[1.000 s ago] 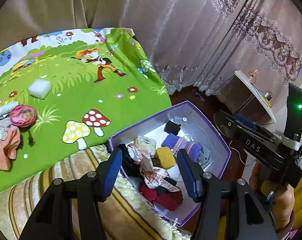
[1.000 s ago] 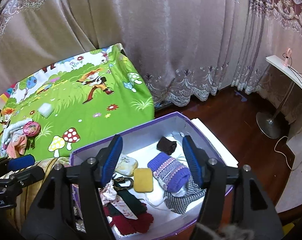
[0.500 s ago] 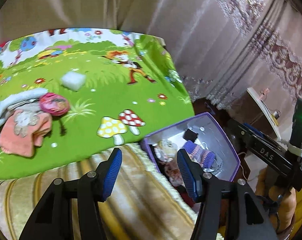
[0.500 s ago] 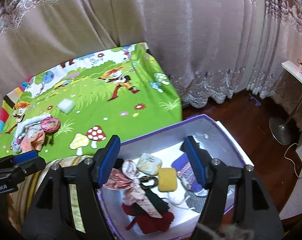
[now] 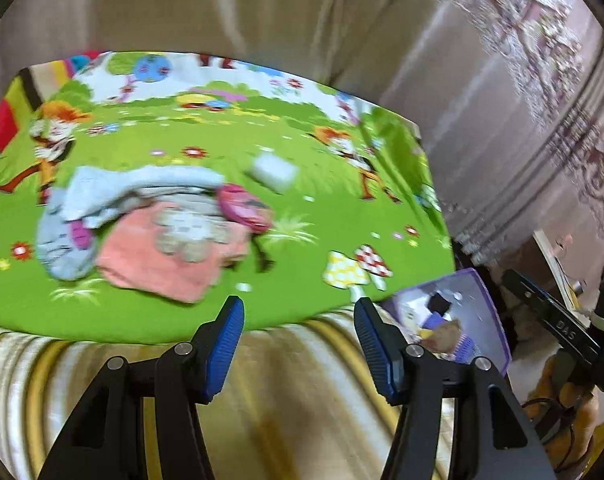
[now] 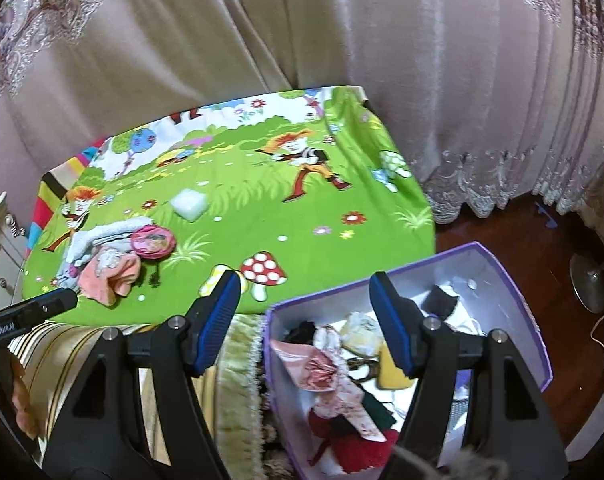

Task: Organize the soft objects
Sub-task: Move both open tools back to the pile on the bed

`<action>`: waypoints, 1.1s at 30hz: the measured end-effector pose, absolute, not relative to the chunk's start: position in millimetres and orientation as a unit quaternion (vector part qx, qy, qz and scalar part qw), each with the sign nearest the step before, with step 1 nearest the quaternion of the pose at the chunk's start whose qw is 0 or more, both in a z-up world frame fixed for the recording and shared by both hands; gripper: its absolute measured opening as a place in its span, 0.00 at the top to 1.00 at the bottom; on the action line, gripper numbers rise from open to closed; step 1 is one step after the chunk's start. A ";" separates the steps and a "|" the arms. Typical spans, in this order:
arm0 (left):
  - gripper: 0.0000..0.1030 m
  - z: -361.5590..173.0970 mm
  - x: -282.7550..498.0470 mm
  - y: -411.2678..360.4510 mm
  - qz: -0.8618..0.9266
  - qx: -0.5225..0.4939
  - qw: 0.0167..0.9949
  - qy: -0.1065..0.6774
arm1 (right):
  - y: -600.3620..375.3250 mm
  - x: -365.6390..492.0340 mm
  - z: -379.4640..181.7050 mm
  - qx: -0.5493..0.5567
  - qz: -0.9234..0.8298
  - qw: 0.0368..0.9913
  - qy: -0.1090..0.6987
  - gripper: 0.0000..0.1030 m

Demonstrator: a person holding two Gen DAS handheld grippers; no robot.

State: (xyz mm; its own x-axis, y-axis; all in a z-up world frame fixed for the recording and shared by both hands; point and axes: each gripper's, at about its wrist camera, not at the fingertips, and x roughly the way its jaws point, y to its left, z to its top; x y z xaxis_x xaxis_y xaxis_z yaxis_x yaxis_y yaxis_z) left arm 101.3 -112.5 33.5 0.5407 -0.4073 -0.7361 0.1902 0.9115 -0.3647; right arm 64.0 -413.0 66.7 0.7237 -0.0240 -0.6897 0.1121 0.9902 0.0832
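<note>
You are holding the left gripper (image 5: 297, 312) wide, nothing between its blue pads, over the near edge of the green cartoon blanket (image 5: 229, 280). Your right gripper (image 6: 302, 286) is gaping just as wide and carrying nothing, hanging above the purple box (image 6: 514, 292), which is sitting on the floor just beside the blanket's right corner. Socks and rags (image 6: 342, 376) are lying jumbled inside it. Out on the blanket's left side, a heap of pink and grey cloths (image 5: 153, 232) is resting with a round pink pouch (image 6: 153, 241) against it; a white sponge (image 6: 188, 204) is lying apart, nearer the far edge.
</note>
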 end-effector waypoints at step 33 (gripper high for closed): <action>0.43 -8.9 261.8 -31.8 -0.091 -0.094 0.856 0.500 | -318.6 194.8 41.1 0.013 0.061 0.902 0.428 0.32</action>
State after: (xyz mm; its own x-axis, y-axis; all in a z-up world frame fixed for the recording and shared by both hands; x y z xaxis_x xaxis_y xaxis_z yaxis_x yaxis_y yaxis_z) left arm 261.8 -31.8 -8.9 0.4832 -0.2500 -0.8390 0.0629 0.9658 -0.2516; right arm 194.8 -318.6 41.1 0.6261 0.1222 -0.7701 -0.0994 0.9921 0.0766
